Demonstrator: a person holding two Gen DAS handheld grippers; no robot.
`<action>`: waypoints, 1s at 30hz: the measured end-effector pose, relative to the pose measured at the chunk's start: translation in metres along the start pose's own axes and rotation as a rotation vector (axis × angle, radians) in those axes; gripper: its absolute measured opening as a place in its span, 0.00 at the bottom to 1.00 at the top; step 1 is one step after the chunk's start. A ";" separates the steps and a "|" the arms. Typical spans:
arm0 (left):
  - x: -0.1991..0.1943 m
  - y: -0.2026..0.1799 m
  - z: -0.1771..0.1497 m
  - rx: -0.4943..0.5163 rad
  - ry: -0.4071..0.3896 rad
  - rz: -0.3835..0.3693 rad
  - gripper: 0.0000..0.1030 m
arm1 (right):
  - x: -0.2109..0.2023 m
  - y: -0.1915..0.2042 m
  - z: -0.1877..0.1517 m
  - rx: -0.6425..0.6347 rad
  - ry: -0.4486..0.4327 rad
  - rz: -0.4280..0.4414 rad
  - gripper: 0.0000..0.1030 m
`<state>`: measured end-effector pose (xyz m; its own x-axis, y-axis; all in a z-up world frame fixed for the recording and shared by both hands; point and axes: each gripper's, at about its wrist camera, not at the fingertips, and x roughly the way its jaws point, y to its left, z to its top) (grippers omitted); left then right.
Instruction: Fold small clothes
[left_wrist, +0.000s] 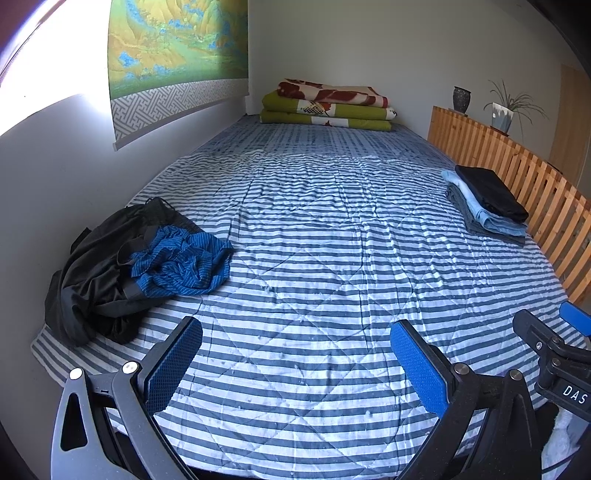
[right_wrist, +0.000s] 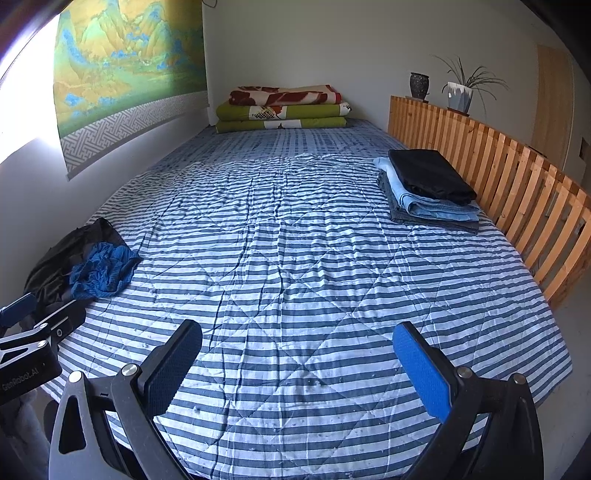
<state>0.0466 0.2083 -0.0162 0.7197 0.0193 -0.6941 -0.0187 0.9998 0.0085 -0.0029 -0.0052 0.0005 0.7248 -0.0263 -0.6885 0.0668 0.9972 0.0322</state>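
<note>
unfolded clothes (left_wrist: 140, 266) left on bed (left_wrist: 314, 240) | folded stack (left_wrist: 487, 201) right | blankets (left_wrist: 328, 107) behind

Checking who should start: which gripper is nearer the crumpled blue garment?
Left. The left gripper hovers just right of the blue garment, jaws open. The right gripper sits farther right, with the left one between it and the garment.

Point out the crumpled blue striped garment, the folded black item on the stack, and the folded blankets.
crumpled blue striped garment (left_wrist: 181, 264), left wrist view, middle of its bunched cloth.
folded black item (right_wrist: 430, 175), right wrist view, its flat top.
folded blankets (right_wrist: 282, 110), right wrist view, front folds.
</note>
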 end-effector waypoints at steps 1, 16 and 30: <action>0.000 0.000 0.000 0.000 0.001 -0.002 1.00 | 0.000 0.000 0.000 0.000 -0.001 0.000 0.99; 0.001 -0.003 0.000 0.010 0.008 -0.009 1.00 | 0.002 0.001 0.000 0.006 0.003 -0.003 0.99; 0.004 -0.002 -0.002 0.011 0.013 -0.010 1.00 | 0.004 0.001 -0.002 0.008 0.007 0.000 0.99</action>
<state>0.0481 0.2060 -0.0198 0.7108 0.0098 -0.7033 -0.0039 0.9999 0.0100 -0.0012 -0.0039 -0.0030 0.7199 -0.0257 -0.6936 0.0725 0.9966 0.0382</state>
